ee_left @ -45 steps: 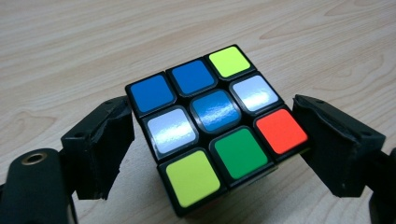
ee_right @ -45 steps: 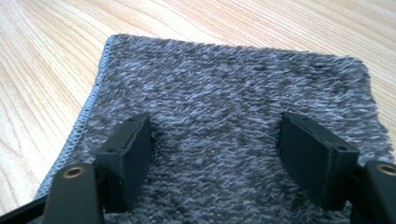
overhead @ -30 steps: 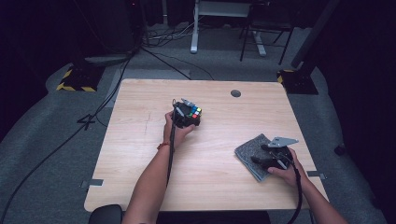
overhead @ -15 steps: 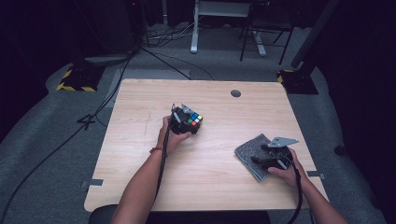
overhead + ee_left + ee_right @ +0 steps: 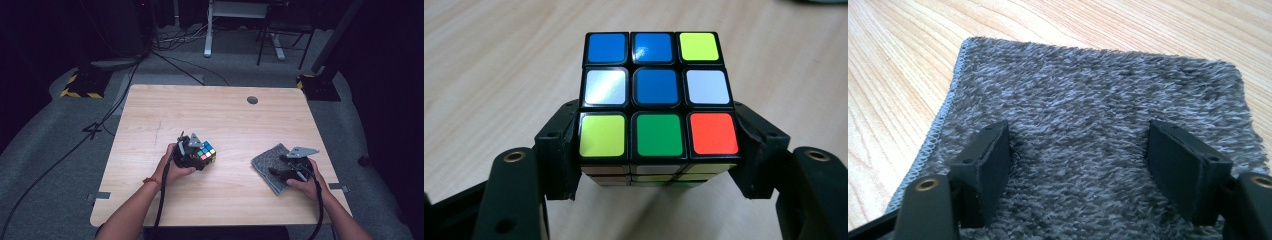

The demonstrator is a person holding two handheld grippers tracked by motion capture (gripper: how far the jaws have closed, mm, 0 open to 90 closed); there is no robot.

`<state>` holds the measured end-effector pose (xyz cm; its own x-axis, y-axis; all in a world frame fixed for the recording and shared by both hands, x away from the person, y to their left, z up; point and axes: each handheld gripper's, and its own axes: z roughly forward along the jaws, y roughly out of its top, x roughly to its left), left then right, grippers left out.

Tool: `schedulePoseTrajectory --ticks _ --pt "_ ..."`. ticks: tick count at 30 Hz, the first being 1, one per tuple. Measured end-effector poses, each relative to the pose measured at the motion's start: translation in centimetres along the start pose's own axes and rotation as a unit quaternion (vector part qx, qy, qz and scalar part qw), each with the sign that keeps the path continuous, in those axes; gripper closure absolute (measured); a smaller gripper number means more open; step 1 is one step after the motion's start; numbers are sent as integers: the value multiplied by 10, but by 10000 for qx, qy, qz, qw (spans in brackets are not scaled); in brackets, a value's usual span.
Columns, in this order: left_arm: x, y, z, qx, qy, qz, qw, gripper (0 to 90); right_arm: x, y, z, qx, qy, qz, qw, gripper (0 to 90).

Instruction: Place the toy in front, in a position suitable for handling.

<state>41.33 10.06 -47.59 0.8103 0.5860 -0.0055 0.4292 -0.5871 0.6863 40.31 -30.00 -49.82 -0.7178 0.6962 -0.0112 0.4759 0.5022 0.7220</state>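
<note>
A scrambled colour cube [image 5: 206,152] [image 5: 658,100] is clamped between the jaws of my left gripper [image 5: 199,156] [image 5: 656,160], near the middle of the wooden table [image 5: 220,115]. Its top face shows blue, white, yellow-green, green and orange-red stickers. The jaws press on its two lower sides. My right gripper [image 5: 281,165] [image 5: 1079,167] rests over a grey fluffy cloth [image 5: 272,161] [image 5: 1098,120] at the table's right front, jaws spread wide with only the cloth's pile under them.
A round dark cable port [image 5: 252,100] sits near the table's far edge. Cables trail from both grippers past the front edge. Beyond the table are grey floor, a chair base [image 5: 277,30] and yellow-black striped blocks [image 5: 80,87].
My left gripper has carried the cube toward the front of the table and a little right. The right gripper and the cloth have stayed put.
</note>
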Motion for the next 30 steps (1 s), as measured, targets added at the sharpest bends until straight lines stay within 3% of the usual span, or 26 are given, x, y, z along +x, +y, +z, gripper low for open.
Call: schedulePoseTrajectory --ticks 5,8,10,15,16,19,20,26,30 --pt "-18 -10 -9 9 -253 300 9992 335 3 1 -1 56 79 -87 9999 265" --pt "-24 -13 -11 1 -338 362 9988 334 5 1 -1 88 154 -151 9997 265" --pt "-33 -17 -14 35 -422 554 9976 329 10 2 -1 116 282 -269 9992 265" --pt "-44 -22 -14 168 -395 763 9962 309 23 5 1 153 569 -557 9967 266" --pt "-47 -25 -12 265 -440 751 9959 262 31 7 2 154 655 -709 9952 272" --pt "-48 -29 -7 422 -455 749 9953 154 37 9 2 185 673 -852 9939 272" --pt "-47 -34 -4 352 -489 591 9964 153 42 11 1 164 661 -928 9934 277" --pt "-42 -33 -1 223 -556 310 9977 156 43 12 -11 105 700 -879 9936 254" --pt "-38 -31 1 99 -610 204 9979 162 41 5 -11 367 817 -852 9923 299"
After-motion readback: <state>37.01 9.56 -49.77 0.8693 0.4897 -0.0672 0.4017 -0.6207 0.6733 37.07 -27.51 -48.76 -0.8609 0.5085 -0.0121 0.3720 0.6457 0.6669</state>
